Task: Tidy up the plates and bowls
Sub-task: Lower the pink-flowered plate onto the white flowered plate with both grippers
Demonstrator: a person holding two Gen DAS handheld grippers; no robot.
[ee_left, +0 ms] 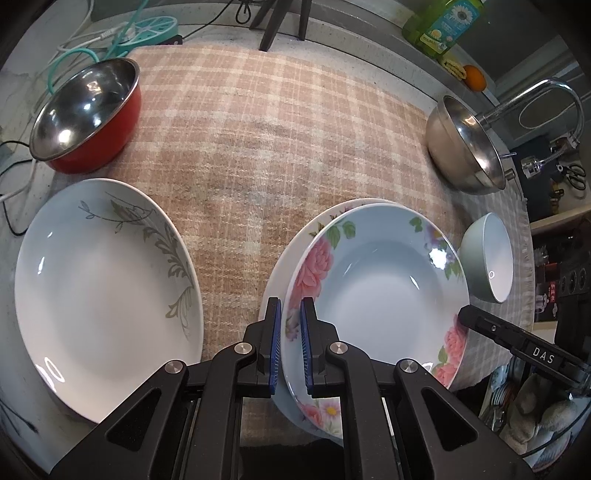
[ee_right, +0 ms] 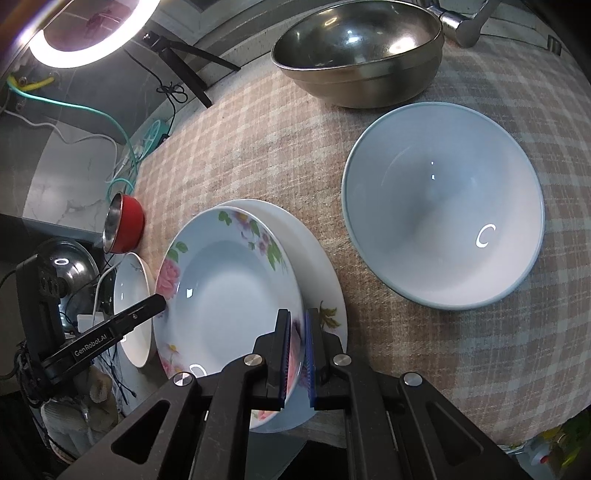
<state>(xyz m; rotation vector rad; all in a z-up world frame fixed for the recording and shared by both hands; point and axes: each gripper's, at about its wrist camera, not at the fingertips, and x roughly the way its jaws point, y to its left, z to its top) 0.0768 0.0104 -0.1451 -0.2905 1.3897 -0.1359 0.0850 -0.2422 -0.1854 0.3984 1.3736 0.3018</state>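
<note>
Both my grippers, left (ee_left: 291,345) and right (ee_right: 297,354), clamped on flowered plate (ee_left: 373,280) rims; stacking step; next, settle onto white plate (ee_right: 317,258), release.

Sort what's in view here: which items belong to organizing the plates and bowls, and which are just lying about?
Job:
pink-flowered blue deep plate, gripped by both grippers
plain white plate beneath it
grey-leaf white plate
red-sided steel bowl
large steel bowl
pale blue ceramic bowl

Lying about:
green dish-soap bottle
orange fruit
teal cable
ring light
</note>
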